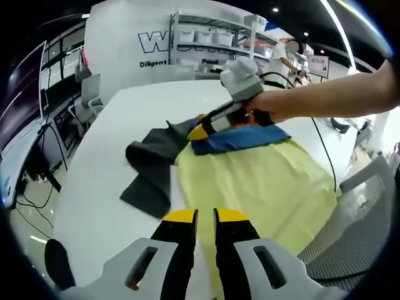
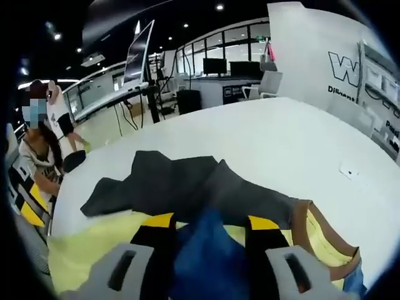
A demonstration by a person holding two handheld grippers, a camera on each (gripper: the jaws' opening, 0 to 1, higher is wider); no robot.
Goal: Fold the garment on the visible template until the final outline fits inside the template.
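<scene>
Yellow-tipped jaws of the left hand-held gripper (image 1: 205, 217) sit nearly closed at the bottom of the left gripper view, clenched on nothing, poised above the near edge of the yellow template (image 1: 262, 187). Beneath it all spreads the big white surface (image 1: 94, 206), with the template sheet laid flat on its right side. Off the template's left edge, the dark grey garment (image 1: 153, 165) lies crumpled, partly on the bare surface. A blue cloth (image 1: 240, 139) lies across the template's far end. Over there, the right hand-held gripper (image 1: 199, 132) comes in with a person's hand (image 1: 272, 107) behind it, tips at the garment's edge. From the right gripper view, its jaws stand apart, released, straddling the blue cloth (image 2: 203, 250), with the garment (image 2: 187, 184) just ahead.
</scene>
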